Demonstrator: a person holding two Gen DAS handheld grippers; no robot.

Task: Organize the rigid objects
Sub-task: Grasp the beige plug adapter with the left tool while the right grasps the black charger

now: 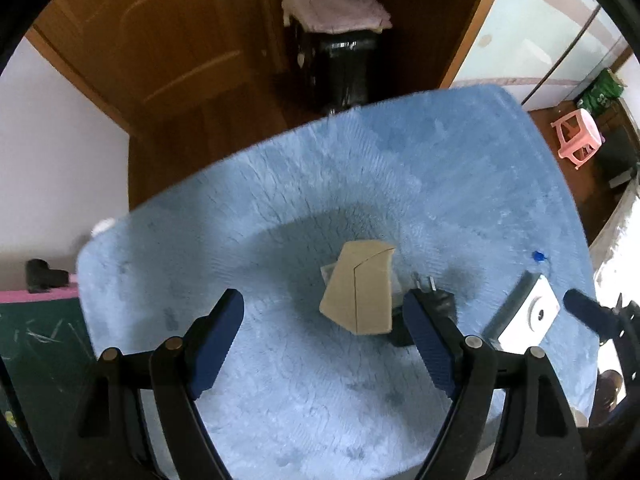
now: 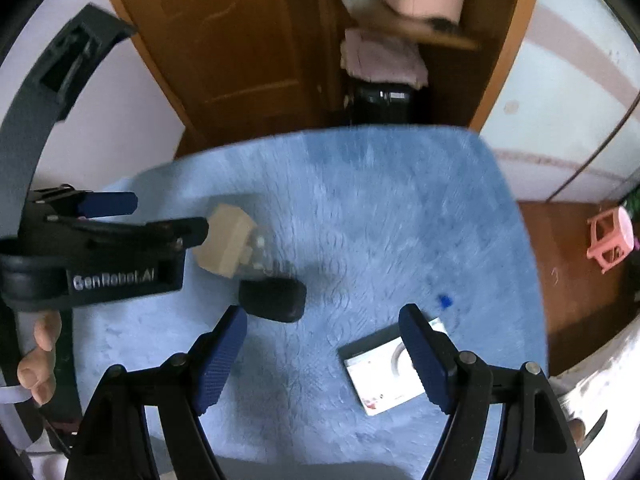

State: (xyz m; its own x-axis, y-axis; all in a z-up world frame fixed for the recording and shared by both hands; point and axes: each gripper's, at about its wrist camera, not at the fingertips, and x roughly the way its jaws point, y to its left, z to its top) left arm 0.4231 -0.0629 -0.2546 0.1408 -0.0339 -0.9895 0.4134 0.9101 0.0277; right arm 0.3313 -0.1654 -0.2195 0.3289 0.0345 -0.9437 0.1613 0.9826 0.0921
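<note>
A tan cardboard box [image 1: 360,288] lies on the blue fuzzy mat [image 1: 320,184], with a black power adapter [image 1: 436,304] right beside it. My left gripper [image 1: 324,332] is open and empty, just short of the box. A white flat box [image 2: 384,372] lies at the mat's right side. My right gripper [image 2: 324,348] is open and empty, its right finger over the white box. In the right wrist view the tan box [image 2: 226,246] and black adapter [image 2: 274,298] sit ahead to the left, next to the left gripper [image 2: 160,216]. The white box also shows in the left wrist view [image 1: 528,316].
A small blue bit [image 2: 445,301] lies on the mat [image 2: 360,208] near the white box. A wooden door [image 1: 168,48] and a black bin with a pink cloth on top [image 1: 336,20] stand behind. A pink stool [image 1: 578,138] is on the floor at right.
</note>
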